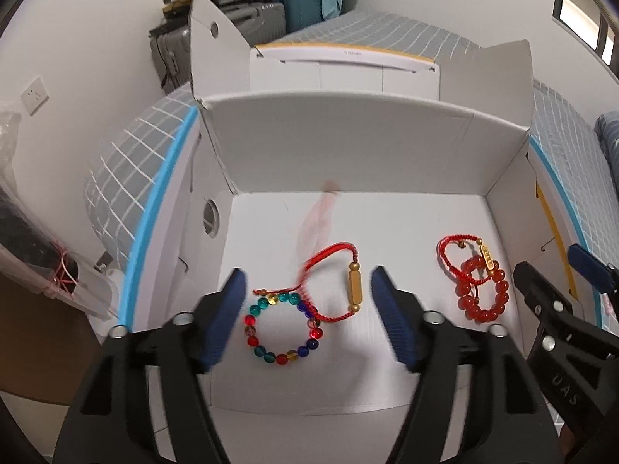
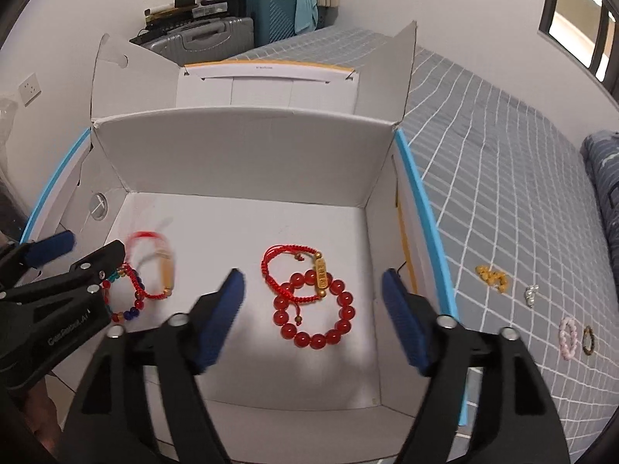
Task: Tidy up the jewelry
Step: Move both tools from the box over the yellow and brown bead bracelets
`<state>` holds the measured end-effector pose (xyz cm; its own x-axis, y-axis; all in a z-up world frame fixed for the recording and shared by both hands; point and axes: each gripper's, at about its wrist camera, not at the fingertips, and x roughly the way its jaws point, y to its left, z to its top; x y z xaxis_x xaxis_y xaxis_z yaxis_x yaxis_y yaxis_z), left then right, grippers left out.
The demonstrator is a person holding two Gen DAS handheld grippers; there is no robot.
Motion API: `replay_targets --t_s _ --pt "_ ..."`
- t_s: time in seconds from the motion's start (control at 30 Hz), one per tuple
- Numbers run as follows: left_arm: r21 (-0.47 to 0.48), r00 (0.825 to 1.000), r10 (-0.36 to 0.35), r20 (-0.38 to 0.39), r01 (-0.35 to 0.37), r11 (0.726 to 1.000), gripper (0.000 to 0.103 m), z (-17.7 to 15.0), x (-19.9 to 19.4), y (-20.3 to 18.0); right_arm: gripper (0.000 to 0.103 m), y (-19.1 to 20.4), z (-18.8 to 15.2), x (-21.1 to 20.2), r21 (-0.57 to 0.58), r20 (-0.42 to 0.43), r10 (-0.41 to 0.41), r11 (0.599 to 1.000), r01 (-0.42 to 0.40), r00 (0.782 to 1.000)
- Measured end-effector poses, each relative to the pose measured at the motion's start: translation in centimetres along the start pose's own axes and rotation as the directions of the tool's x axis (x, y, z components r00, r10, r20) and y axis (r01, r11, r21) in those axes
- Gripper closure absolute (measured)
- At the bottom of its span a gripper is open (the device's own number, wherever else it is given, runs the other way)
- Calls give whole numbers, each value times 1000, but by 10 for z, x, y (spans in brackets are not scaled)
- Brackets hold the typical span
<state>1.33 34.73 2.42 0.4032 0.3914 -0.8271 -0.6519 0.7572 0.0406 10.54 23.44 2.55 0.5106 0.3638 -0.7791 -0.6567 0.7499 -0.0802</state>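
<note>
Inside the white box (image 1: 348,147), both grippers hang with fingers apart, gripping nothing: left gripper (image 1: 309,313) over the multicolored bead bracelet (image 1: 284,328) and a blurred red cord bracelet (image 1: 336,282), right gripper (image 2: 313,317) over the red bead bracelet (image 2: 315,309). Only the right wrist view shows small jewelry pieces (image 2: 493,276) on the bed (image 2: 503,193) beside the box.

Left gripper (image 1: 309,313) and right gripper (image 2: 313,315): black plastic arms are fitted with ribbed blue pads (image 1: 228,317) and silver screws (image 2: 445,321). White lettering (image 2: 69,328) is printed along one black arm.
</note>
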Motion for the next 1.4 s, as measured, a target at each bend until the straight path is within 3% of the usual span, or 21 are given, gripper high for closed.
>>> replay_targets --t_s 0.07,0.23,0.57,0.87,1.13,1.4 --pt "-2 1000 1 16 -1 1000 21 0 -5 1 20 0 1 -3 2 11 -10 1000 10 1000" --pt "-7 999 -2 51 2 1000 10 0 -15 4 14 -3 0 -12 12 32 -19 1000 19 999" --pt "-2 997 6 71 -5 1000 6 -4 -28 -1 11 -15 -3 -29 38 60 -31 999 29 998" --pt "29 997 -16 79 14 999 6 -12 -40 -28 11 -51 -21 -55 82 95 -52 996 44 994" --pt "107 992 -63 113 51 993 6 -15 -66 -93 11 -128 -45 -80 157 110 -119 982 101 987" --pt "223 975 -172 142 138 965 6 -16 -88 -194 11 -224 -73 -101 258 99 -214 949 182 972"
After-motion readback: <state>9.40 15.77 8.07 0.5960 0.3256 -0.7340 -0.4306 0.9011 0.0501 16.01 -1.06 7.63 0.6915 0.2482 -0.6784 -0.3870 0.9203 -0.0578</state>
